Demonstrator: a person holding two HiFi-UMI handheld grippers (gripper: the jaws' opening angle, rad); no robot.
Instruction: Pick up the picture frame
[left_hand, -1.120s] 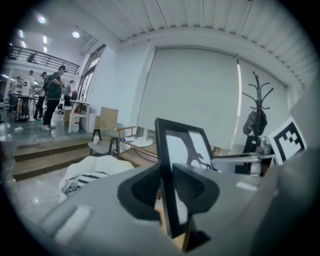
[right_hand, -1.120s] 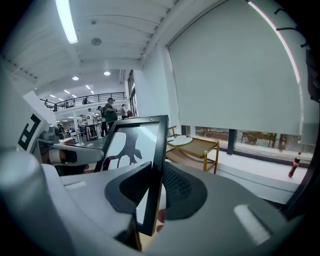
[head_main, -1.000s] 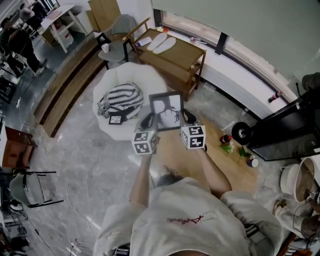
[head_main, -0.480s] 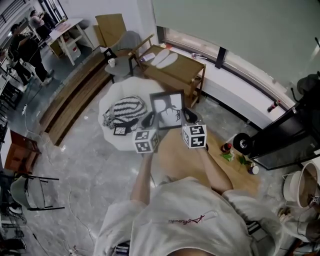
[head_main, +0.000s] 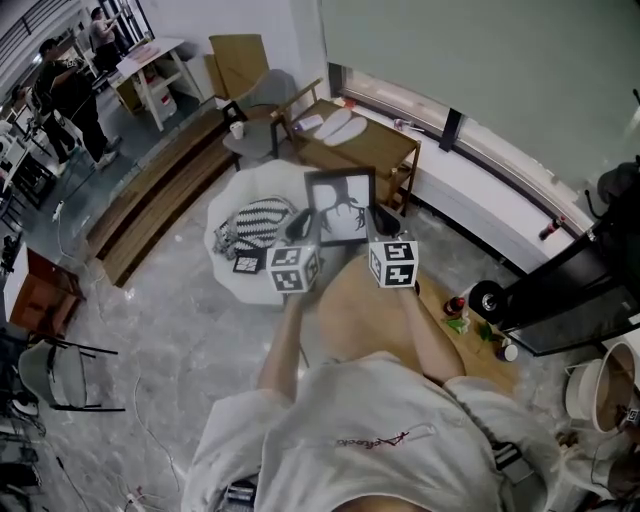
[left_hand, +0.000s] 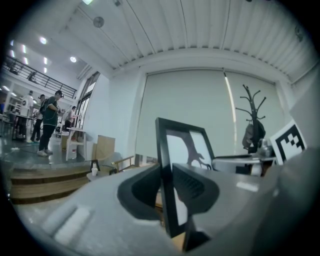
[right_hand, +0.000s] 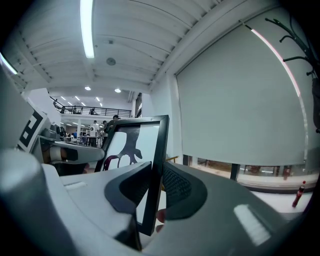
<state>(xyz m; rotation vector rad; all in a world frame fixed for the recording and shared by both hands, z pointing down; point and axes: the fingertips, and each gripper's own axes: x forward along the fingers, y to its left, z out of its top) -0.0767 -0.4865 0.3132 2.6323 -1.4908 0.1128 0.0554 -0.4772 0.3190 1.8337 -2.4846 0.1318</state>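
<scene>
Both grippers clamp the picture frame (head_main: 340, 206): the left gripper (head_main: 298, 228) has its jaws pressed on the frame's left edge, the right gripper (head_main: 383, 221) on its right edge. The frame hangs in the air, upright, long axis vertical, its printed face turned toward the person. It appears to sit above the right edge of the white table (head_main: 255, 185).

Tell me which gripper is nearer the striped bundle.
Left. The left gripper holds the picture frame by the edge on the striped bundle side; the right gripper holds the opposite edge, farther off.
</scene>
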